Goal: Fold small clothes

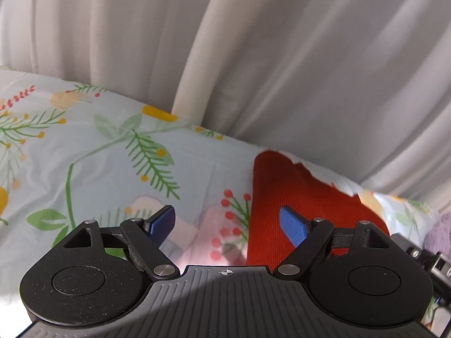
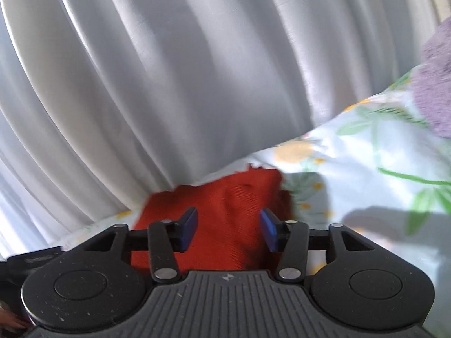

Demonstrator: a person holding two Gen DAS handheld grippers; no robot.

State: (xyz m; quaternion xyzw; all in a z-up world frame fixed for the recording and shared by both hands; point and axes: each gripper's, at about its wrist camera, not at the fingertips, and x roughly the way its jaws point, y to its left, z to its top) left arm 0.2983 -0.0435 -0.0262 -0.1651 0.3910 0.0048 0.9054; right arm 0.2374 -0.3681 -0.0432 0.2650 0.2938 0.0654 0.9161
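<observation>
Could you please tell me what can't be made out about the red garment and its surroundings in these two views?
- Red garment: its near part hides behind the left gripper in the left view and the right gripper in the right view, so its type is unclear.
- Purple fabric: cut off by the right edge.
- The right view is blurred.

Left gripper [image 1: 227, 226] spread wide above a floral bedsheet [image 1: 112, 166].

Its blue fingertips [image 1: 291, 225] stand well apart, the right one over a red ribbed garment [image 1: 284, 194]; grey curtains [image 1: 253, 50] hang behind the sheet, and a purple, possibly fleecy, cloth [image 1: 439, 231] lies right of the garment.
</observation>
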